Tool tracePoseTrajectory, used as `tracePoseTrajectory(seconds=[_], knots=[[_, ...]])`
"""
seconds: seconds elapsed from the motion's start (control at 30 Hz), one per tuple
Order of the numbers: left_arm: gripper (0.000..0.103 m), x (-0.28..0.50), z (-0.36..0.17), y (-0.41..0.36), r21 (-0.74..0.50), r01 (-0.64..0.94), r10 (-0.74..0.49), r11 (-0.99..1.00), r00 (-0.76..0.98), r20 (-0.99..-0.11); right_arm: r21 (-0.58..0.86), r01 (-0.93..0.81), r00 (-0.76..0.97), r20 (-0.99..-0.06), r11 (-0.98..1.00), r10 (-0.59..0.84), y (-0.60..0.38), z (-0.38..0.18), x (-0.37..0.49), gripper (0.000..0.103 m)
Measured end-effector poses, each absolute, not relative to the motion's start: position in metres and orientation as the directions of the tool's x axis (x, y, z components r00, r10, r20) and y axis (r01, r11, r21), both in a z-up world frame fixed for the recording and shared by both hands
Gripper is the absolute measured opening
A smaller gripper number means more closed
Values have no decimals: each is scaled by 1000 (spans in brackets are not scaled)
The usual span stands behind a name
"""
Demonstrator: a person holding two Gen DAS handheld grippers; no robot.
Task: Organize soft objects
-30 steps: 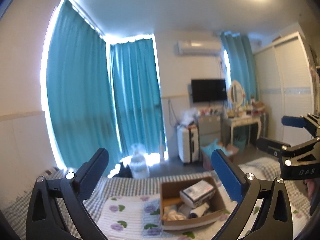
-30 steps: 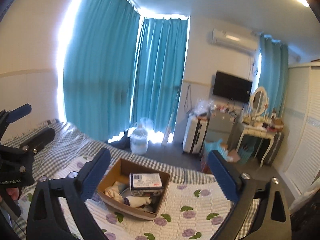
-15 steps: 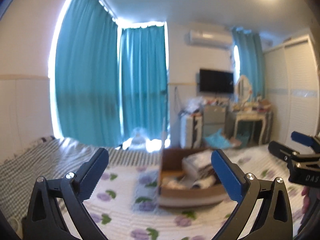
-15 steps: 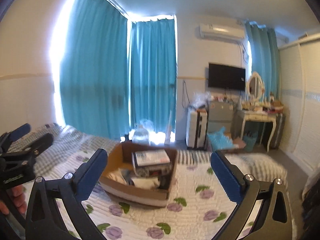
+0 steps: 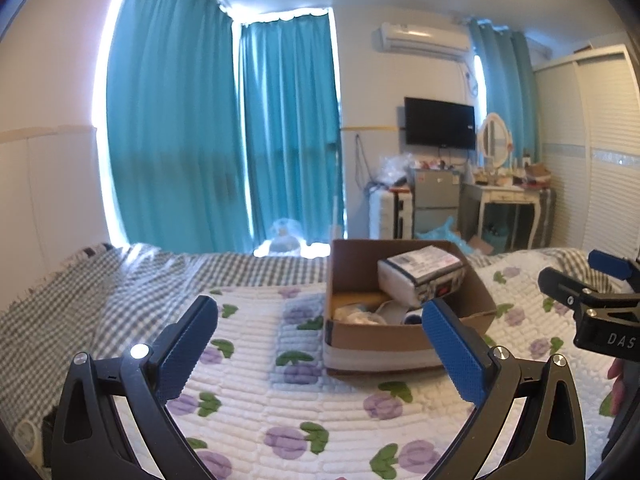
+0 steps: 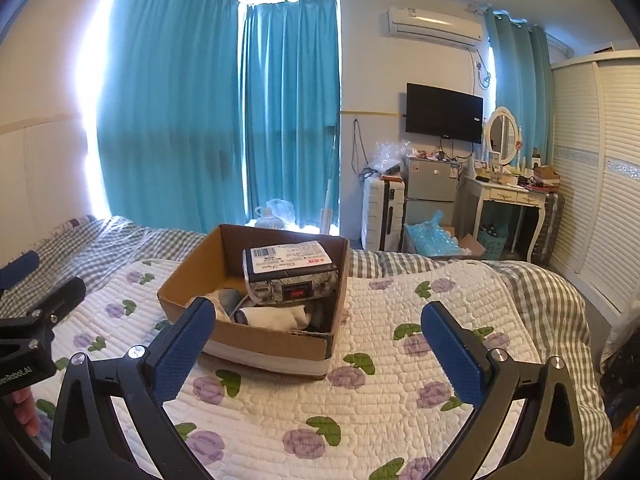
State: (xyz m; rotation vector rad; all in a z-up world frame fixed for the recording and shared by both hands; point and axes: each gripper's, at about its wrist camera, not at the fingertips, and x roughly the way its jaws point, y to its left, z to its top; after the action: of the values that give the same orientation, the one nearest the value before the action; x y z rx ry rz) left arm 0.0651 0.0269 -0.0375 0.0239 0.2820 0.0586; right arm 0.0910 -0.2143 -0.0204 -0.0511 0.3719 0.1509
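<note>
A brown cardboard box (image 5: 400,336) (image 6: 264,336) sits on a white quilt with purple flowers (image 5: 304,400) (image 6: 376,392) on the bed. In it lie a wrapped tissue pack (image 5: 420,276) (image 6: 290,276) and rolled soft items, white and grey (image 6: 276,316) (image 5: 360,314). My left gripper (image 5: 320,356) is open and empty, hovering in front of the box's left side. My right gripper (image 6: 316,356) is open and empty, in front of the box. Each gripper shows at the edge of the other's view.
A grey checked blanket (image 5: 100,292) covers the bed's far and left side. Beyond the bed are teal curtains (image 6: 208,120), a white suitcase (image 6: 380,216), a small fridge (image 6: 430,196), a dressing table (image 6: 508,196) and a wardrobe (image 6: 600,200).
Both grippers have tilted down and moved closer to the bed and box; the box now looks larger and nearer. Both stay open and empty.
</note>
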Motion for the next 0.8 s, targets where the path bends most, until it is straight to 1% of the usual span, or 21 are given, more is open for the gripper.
tracePoseTrajectory(seconds=[0.8], knots=[[103,69,-44,28,33,-55,63,998,951,-303,-41,-159,915,-382,986,131,-208,-23,89,103]])
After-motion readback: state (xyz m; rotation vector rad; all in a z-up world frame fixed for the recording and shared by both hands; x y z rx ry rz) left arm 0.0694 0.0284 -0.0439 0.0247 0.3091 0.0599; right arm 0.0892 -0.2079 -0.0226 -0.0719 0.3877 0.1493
